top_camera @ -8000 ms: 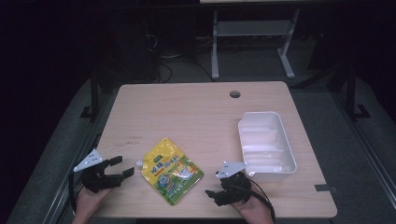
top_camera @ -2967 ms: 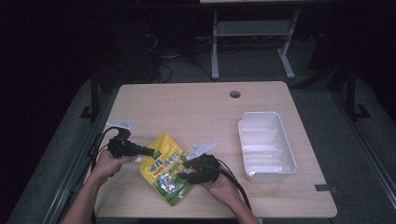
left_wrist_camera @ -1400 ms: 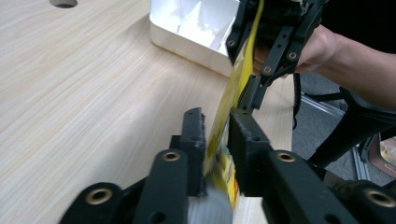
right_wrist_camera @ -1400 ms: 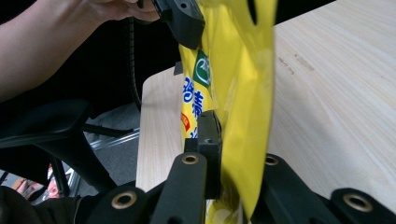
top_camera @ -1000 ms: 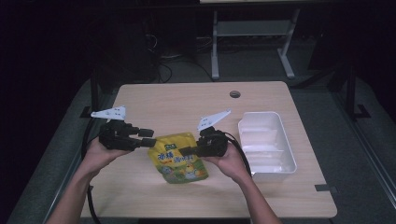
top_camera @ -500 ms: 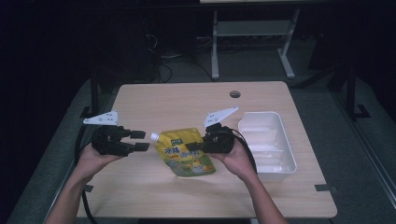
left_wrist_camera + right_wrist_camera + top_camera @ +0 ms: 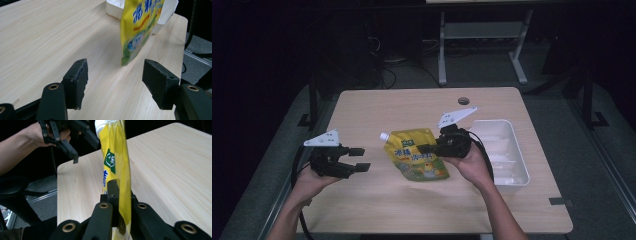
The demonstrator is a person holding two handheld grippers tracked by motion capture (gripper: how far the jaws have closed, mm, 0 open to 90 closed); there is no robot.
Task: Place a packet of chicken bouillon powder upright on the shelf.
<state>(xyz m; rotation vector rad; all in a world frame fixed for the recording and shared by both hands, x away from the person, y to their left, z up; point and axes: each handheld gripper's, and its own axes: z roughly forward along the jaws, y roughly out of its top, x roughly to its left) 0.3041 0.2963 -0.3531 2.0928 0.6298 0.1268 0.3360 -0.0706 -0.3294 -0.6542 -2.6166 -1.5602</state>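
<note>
A yellow spouted pouch [image 7: 417, 154] with a white cap hangs above the table's middle, held by its right edge in my right gripper [image 7: 424, 148], which is shut on it. In the right gripper view the pouch [image 7: 117, 162] stands edge-on between the closed jaws. My left gripper [image 7: 360, 159] floats open over the table's left side, some way left of the pouch and apart from it. From the left gripper view the pouch [image 7: 138, 25] dangles beyond the spread fingers [image 7: 77, 80], nothing between them.
A white rectangular tray [image 7: 512, 172] lies at the table's right side, just behind the right hand. A round cable hole [image 7: 463, 101] sits near the far edge. Bare wood [image 7: 377, 200] lies at the front and left. A metal stand [image 7: 482, 45] is behind the table.
The right gripper has lifted the pouch off the table and carried it right and up. The left gripper let go of its spout end and drew back to the left and down.
</note>
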